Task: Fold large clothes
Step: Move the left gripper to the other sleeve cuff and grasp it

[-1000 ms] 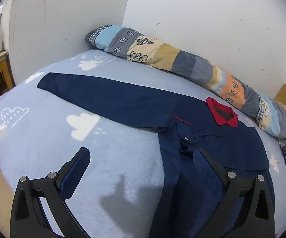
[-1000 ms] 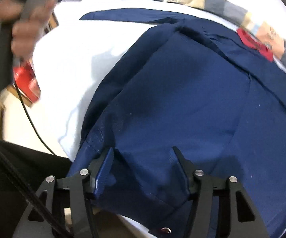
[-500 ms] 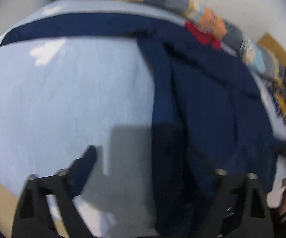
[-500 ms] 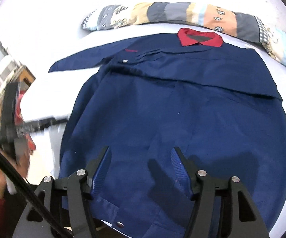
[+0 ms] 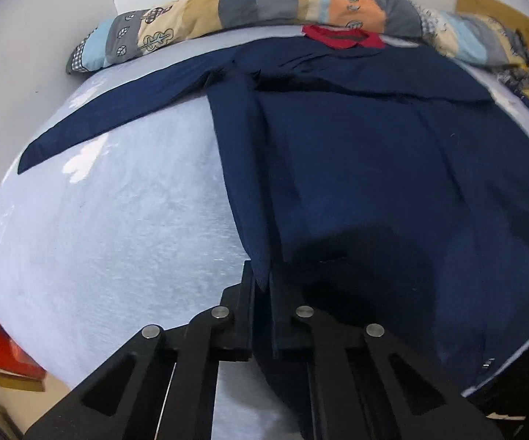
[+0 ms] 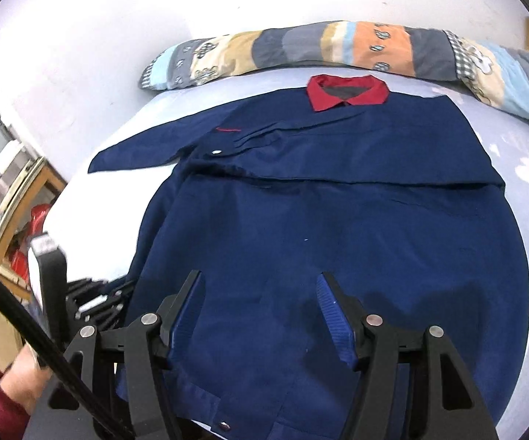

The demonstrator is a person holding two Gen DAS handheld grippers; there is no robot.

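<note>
A large navy jacket (image 5: 374,154) with a red collar (image 5: 341,35) lies flat on the light blue bed; it also shows in the right wrist view (image 6: 337,201), red collar (image 6: 348,91) at the far end. Its left sleeve (image 5: 118,113) stretches out to the left; the right side is folded across the chest. My left gripper (image 5: 262,286) is shut on the jacket's left edge near the hem. My right gripper (image 6: 261,308) is open and empty just above the lower part of the jacket.
A long patchwork pillow (image 5: 264,11) lies along the wall at the bed's far edge (image 6: 337,47). The bed sheet (image 5: 118,238) has white cloud prints. A wooden shelf with red items (image 6: 26,216) stands left of the bed. Patterned cloth (image 5: 528,73) lies at far right.
My left gripper has moved from over the bare sheet to the jacket's left edge and shut on it. My right gripper has pulled back from the jacket and stayed open.
</note>
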